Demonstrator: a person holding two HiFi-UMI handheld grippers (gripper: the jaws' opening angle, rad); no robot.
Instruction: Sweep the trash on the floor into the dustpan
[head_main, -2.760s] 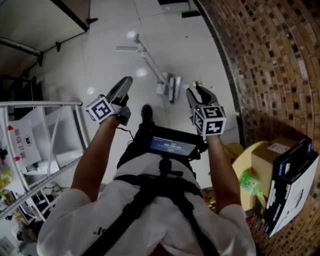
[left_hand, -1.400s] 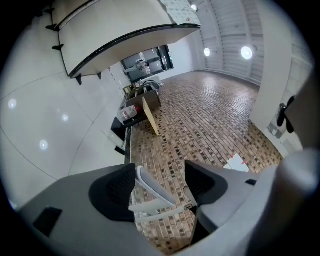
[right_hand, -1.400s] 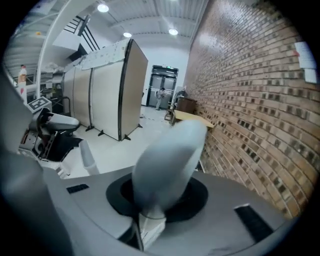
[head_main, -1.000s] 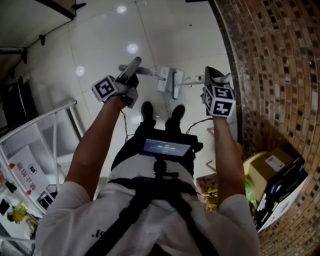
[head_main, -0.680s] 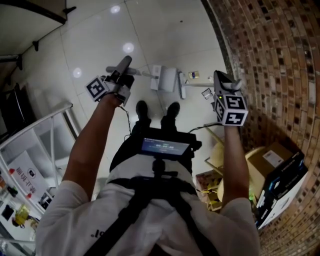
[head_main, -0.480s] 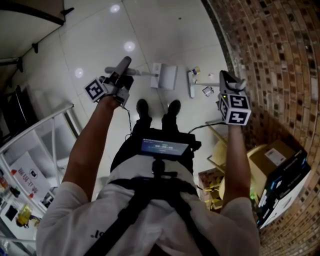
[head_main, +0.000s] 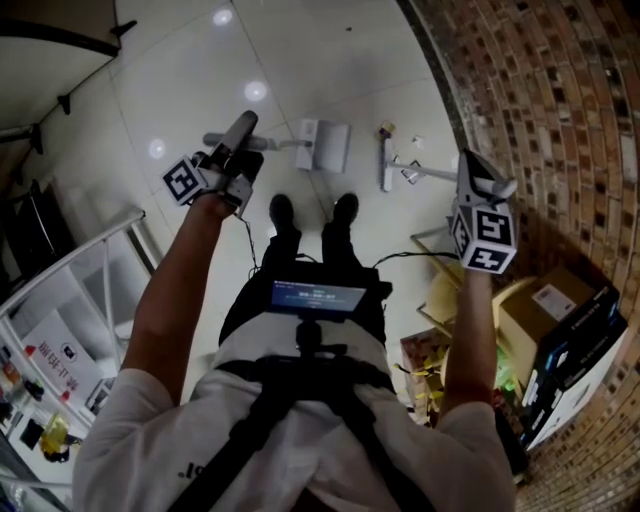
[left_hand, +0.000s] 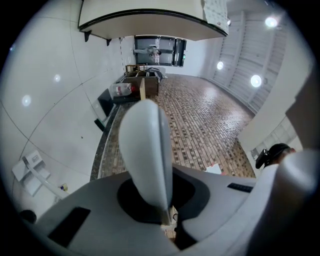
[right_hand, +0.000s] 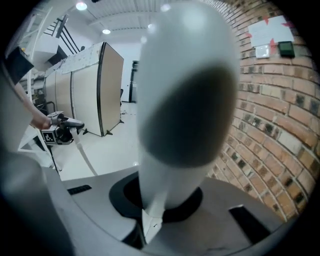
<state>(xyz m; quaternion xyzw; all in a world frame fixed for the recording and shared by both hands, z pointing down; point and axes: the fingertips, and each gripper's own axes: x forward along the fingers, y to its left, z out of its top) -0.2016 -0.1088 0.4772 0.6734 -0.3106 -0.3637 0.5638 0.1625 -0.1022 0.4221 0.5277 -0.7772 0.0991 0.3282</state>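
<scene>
A white dustpan (head_main: 322, 145) rests on the pale tiled floor ahead of the person's shoes. Its long handle (head_main: 280, 144) runs left into my left gripper (head_main: 243, 128), which is shut on it. A white broom head (head_main: 385, 166) stands to the right of the pan, apart from it. The broom handle (head_main: 440, 176) slants right into my right gripper (head_main: 476, 172), shut on it near the top end. Small scraps of trash (head_main: 410, 174) lie by the broom head. In the right gripper view the left gripper (right_hand: 57, 134) shows with the dustpan handle (right_hand: 85, 156) hanging below it.
A curved brick wall (head_main: 540, 90) runs close along the right. Cardboard boxes (head_main: 545, 300) and a black box (head_main: 585, 370) sit at its foot. A metal rack (head_main: 70, 290) stands at the left. The person's shoes (head_main: 283, 212) are just behind the dustpan.
The broom has come away from the dustpan and swung right toward the brick wall with my right gripper. My left gripper shifted slightly left with the dustpan handle.
</scene>
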